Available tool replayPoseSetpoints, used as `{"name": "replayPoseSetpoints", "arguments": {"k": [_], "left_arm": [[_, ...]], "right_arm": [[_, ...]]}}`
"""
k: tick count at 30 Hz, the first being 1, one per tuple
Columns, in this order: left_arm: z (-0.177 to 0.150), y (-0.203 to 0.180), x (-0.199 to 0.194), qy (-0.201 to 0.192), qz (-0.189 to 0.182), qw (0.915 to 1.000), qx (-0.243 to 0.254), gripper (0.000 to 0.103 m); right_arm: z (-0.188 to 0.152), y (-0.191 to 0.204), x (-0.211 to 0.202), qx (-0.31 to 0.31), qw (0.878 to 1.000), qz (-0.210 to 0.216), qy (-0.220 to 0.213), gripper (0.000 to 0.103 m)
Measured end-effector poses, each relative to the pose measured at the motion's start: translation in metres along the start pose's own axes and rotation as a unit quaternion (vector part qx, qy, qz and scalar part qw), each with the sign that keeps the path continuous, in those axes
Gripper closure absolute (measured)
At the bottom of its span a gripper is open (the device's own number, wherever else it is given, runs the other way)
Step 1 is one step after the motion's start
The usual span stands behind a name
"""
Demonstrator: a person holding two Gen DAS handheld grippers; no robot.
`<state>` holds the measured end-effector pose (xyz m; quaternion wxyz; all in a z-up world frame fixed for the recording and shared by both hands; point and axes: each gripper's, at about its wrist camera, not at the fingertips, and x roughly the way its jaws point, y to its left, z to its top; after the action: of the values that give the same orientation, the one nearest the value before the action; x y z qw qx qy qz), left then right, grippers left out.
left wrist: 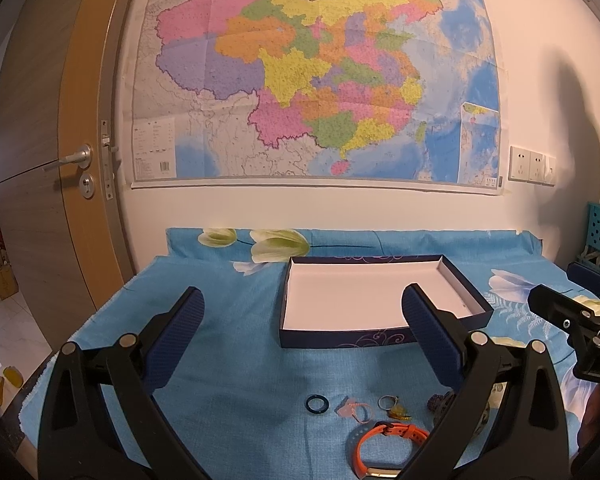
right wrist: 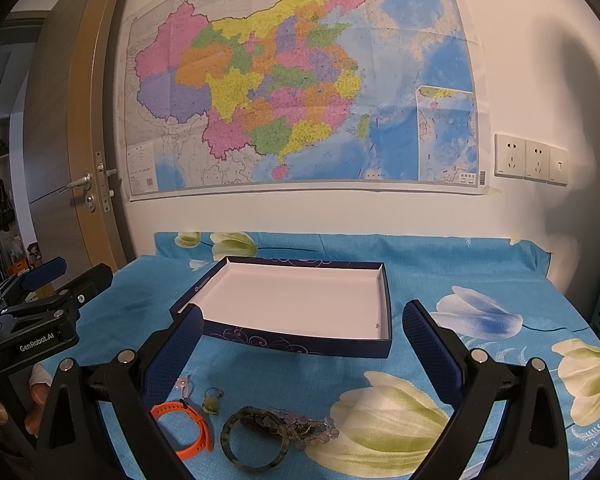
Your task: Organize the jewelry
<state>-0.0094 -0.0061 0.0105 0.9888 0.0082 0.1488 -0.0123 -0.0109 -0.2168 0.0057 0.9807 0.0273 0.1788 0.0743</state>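
Above the near edge of the counter, the left tool [left wrist: 304, 344] hangs with its blue-padded fingers spread wide and nothing between them. The right tool [right wrist: 302, 354] hovers alongside, just as wide open and just as empty.

Below the left tool lies the jewelry: a dark blue ring [left wrist: 317, 402], a pink charm ring [left wrist: 354, 409], a silver ring with a yellow-green pendant [left wrist: 394, 406] and an orange wristband [left wrist: 384, 446], all close together on the blue floral cloth [left wrist: 228, 360]. In the right wrist view a dark mottled bangle [right wrist: 255, 442] lies beside the wristband, touching a heap of pale purple beads [right wrist: 308, 428].

Beyond the jewelry, well apart from it, sits a shallow navy box [right wrist: 300, 346] with a white inside, holding no jewelry. Behind it on the wall hang a coloured map [right wrist: 300, 92] and wall sockets [right wrist: 530, 160]; a door [left wrist: 40, 160] stands to the left.
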Motion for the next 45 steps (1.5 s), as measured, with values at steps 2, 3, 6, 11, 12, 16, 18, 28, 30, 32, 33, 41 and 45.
{"name": "replayPoseSetpoints", "arguments": {"k": [2, 3, 6, 11, 12, 16, 18, 28, 30, 32, 33, 41, 45], "left_arm": [[-0.002, 0.000, 0.002, 0.002, 0.000, 1.0000, 0.000, 0.006], [-0.002, 0.000, 0.002, 0.002, -0.001, 1.0000, 0.000, 0.006], [-0.005, 0.002, 0.005, 0.005, -0.001, 1.0000, 0.000, 0.006], [-0.006, 0.002, 0.005, 0.006, -0.002, 1.0000, 0.000, 0.006], [-0.007, 0.001, 0.006, 0.006, -0.001, 1.0000, 0.000, 0.006], [-0.007, 0.001, 0.006, 0.007, -0.002, 1.0000, 0.001, 0.006], [-0.008, 0.002, 0.007, 0.009, -0.004, 0.9999, 0.002, 0.006], [-0.013, 0.004, 0.014, 0.030, -0.019, 0.9992, 0.020, 0.006], [-0.018, 0.006, 0.017, 0.043, -0.027, 0.9983, 0.030, 0.006], [-0.023, 0.006, 0.021, 0.058, -0.036, 0.9968, 0.041, 0.006], [-0.027, 0.005, 0.023, 0.068, -0.043, 0.9957, 0.047, 0.006], [-0.058, -0.003, 0.035, 0.133, -0.092, 0.9820, 0.097, 0.015], [-0.072, -0.009, 0.039, 0.157, -0.114, 0.9749, 0.109, 0.025]], "right_arm": [[0.000, 0.000, 0.000, 0.000, 1.000, 0.000, 0.000, 0.006], [0.000, 0.000, 0.000, 0.000, 1.000, 0.000, 0.000, 0.006], [0.000, 0.000, 0.000, 0.001, 1.000, 0.000, 0.001, 0.006], [-0.002, 0.001, 0.002, 0.000, 1.000, 0.002, 0.001, 0.006], [-0.001, 0.000, 0.002, 0.000, 1.000, 0.002, 0.001, 0.006], [-0.002, 0.000, 0.002, 0.000, 1.000, 0.002, 0.002, 0.006], [-0.002, 0.001, 0.003, 0.001, 1.000, 0.002, 0.004, 0.006], [-0.008, -0.003, 0.008, -0.004, 1.000, 0.010, 0.028, 0.006], [-0.011, -0.005, 0.010, -0.009, 0.999, 0.011, 0.041, 0.006], [-0.016, -0.008, 0.015, -0.012, 0.998, 0.017, 0.063, 0.006], [-0.018, -0.009, 0.017, -0.014, 0.997, 0.020, 0.071, 0.006], [-0.048, 0.001, 0.039, -0.047, 0.980, 0.074, 0.181, 0.031], [-0.059, -0.001, 0.042, -0.034, 0.972, 0.089, 0.215, 0.045]]}}
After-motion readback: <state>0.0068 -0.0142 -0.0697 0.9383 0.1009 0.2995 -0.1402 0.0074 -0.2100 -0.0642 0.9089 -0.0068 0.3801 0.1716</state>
